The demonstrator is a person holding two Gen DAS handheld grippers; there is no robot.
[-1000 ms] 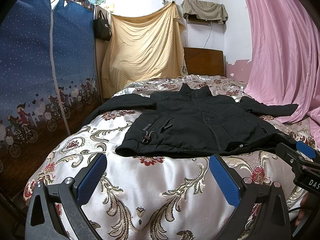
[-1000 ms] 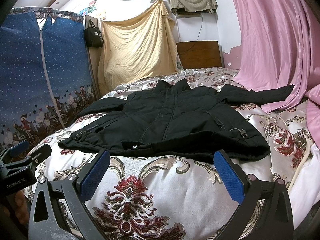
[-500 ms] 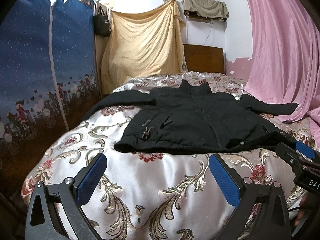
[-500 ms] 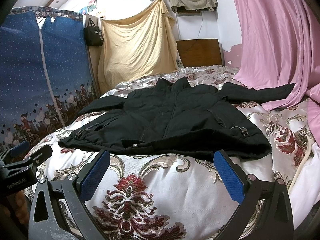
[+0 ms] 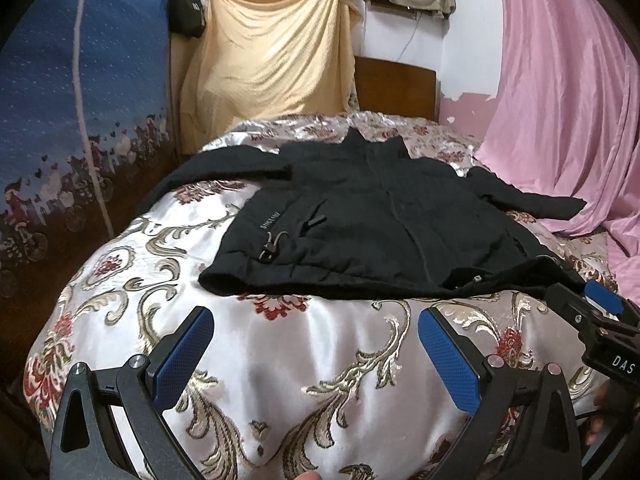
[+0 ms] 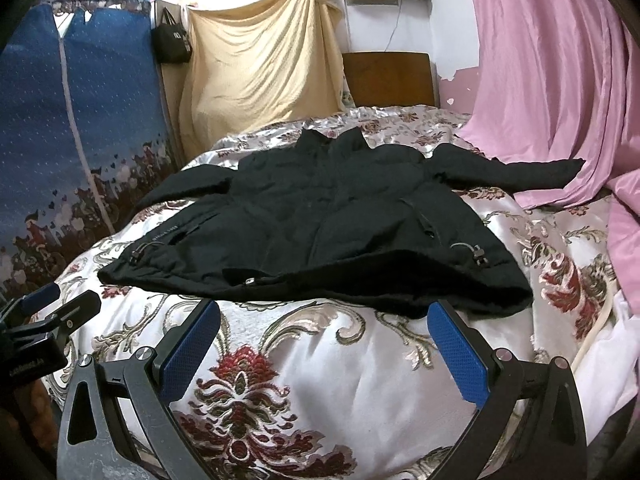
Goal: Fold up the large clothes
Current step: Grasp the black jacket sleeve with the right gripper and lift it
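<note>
A black padded jacket [image 5: 380,216] lies spread flat, front up, on the floral satin bedspread [image 5: 304,360], with both sleeves stretched out sideways and the hem nearest me. It also shows in the right wrist view [image 6: 320,224]. My left gripper [image 5: 314,344] is open and empty, held above the bedspread just short of the hem. My right gripper [image 6: 322,338] is open and empty, its fingertips close to the hem's right half. Each gripper shows at the edge of the other's view: the right gripper [image 5: 592,320], the left gripper [image 6: 52,312].
A blue printed fabric wardrobe [image 5: 68,120] stands to the left of the bed. A yellow sheet [image 5: 272,64] hangs behind the wooden headboard [image 5: 394,88]. A pink curtain [image 5: 568,112] falls onto the bed's right side. A white cord [image 6: 596,332] lies at the right edge.
Both grippers have risen and tilted down a little toward the bed; the jacket sits lower in both views. The jacket has not moved and both grippers stay open.
</note>
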